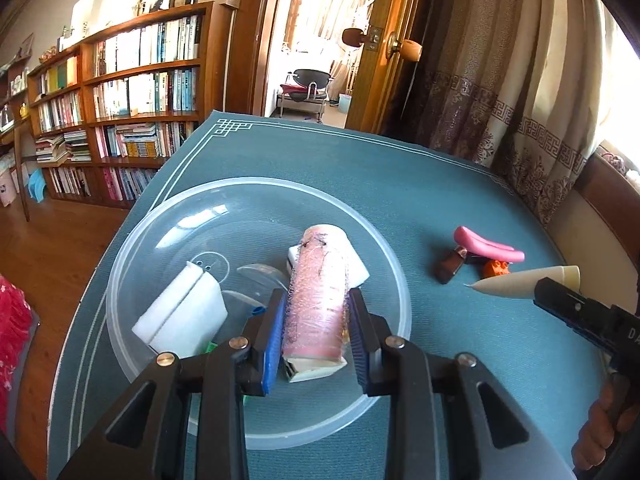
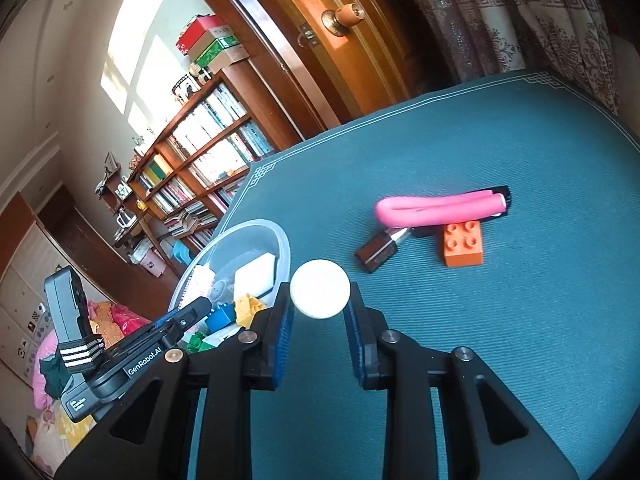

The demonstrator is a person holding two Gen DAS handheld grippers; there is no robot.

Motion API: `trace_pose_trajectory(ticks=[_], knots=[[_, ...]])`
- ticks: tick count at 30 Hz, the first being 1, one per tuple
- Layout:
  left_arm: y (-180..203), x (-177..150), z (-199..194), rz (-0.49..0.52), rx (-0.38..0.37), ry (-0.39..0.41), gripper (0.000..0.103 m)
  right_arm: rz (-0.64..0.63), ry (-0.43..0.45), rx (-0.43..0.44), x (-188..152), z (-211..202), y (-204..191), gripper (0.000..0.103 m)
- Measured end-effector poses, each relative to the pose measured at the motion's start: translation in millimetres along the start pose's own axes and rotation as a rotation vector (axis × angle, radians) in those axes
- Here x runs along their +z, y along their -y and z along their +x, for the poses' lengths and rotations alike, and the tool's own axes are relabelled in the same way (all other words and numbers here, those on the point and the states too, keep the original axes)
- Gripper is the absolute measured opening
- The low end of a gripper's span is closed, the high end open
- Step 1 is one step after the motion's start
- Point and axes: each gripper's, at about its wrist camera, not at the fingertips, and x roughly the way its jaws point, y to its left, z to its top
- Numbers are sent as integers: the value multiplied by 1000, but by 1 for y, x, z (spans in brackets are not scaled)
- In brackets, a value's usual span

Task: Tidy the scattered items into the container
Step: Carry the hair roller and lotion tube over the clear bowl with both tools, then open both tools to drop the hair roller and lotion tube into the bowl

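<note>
over the bowl: the left gripper [image 1: 316, 320] holds a pink glittery cylinder roll [image 1: 316, 300] above the clear round plastic bowl [image 1: 168, 208], its blue-padded fingers [image 1: 274, 344] clamped on the two sides of the roll.
step in hand: i judge it is the release of the roll into the bowl; better to lower it near the bottom, over a free place between the white foam blocks [image 1: 180, 316], then part the fingers slowly so it does not bounce out.
roll, long axis: it runs along the fingers, away from the camera; the far rounded end points to the far rim of the bowl, a little upward it seems.
right side: the right gripper [image 2: 320, 312] has a cream cone-shaped tube [image 1: 524, 280] squeezed between its fingers; in the right wrist view only the round flat end [image 2: 320, 289] shows.
tube, long axis: across the fingers; in the left wrist view the thin tip points to the bowl.
left on the worktop: on the teal ribbed worktop [image 2: 520, 320] a pink bent foam stick [image 2: 440, 208], an orange toy brick [image 2: 464, 246] and a dark brown small box [image 2: 378, 250] lie close together, well apart from the bowl.
risk: the roll may roll after release, as it is round.
</note>
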Motion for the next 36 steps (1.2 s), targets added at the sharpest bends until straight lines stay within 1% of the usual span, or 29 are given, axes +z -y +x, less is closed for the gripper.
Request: trace_pose_trajectory(ticks=[11,14,17,20,23,26,27,28,36], knots=[[-28,3,5,-31,19,1,34,-76,-30,53,6,45,-45,27],[-35,4,8,-41,24,-3,34,-120,-25,19,4,58,-56,27],[-40,4,11,-51,25,-8,34,-192,-8,-49,-1,69,-67,27],[-45,4,13,-61,22,-10,34,-237,-13,-76,-7,77,-72,27],[-49,5,12,-70,18,-4,38,-274,-14,-94,-13,82,-75,27],[-51,7,9,-73,27,10,47,-302,-27,-104,-18,88,-77,27],[-52,8,8,-76,29,16,54,-307,-36,-103,-20,91,-77,27],[-53,7,6,-79,31,22,59,-309,-45,-101,-21,93,-77,27],[-59,7,4,-97,26,24,60,-329,-83,-109,-24,112,-81,27]])
